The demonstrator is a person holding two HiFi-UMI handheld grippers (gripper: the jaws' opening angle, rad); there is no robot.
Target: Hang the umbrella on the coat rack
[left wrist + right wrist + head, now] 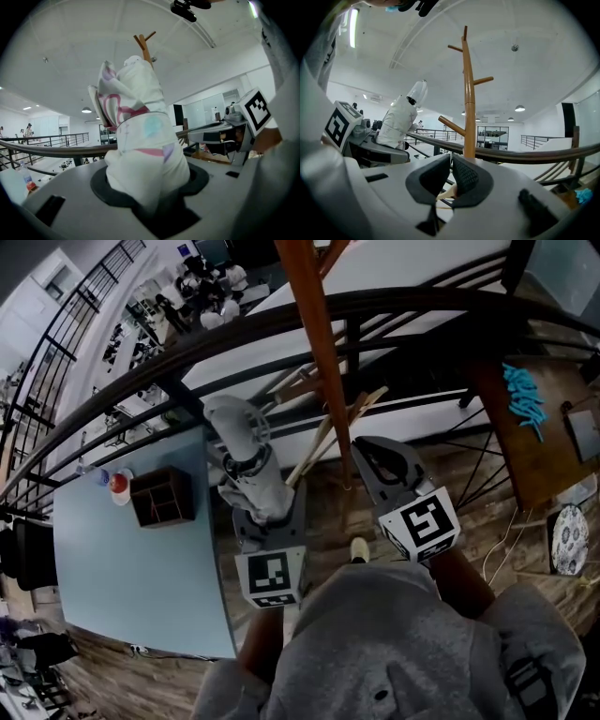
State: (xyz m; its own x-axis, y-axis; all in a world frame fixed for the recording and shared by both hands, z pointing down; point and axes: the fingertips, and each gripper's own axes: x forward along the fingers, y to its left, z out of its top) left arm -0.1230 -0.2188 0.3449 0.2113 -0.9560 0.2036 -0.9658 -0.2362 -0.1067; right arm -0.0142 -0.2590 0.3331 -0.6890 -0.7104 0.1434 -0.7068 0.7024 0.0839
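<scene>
Left claw (147,187) has the folded umbrella (138,117) pinched by 1 end, so the white bundle with pink markings stands up out of the jaws. Right claw (451,180) is squeezed fully together with nothing in it, and sits just right of the left one. From the right gripper view I've got the wooden coat rack (468,112) straight ahead, with 3 pegs showing on its pole. The umbrella is near the rack, off to its left, not touching it. Dark curved railing (281,320) runs along the far side.
</scene>
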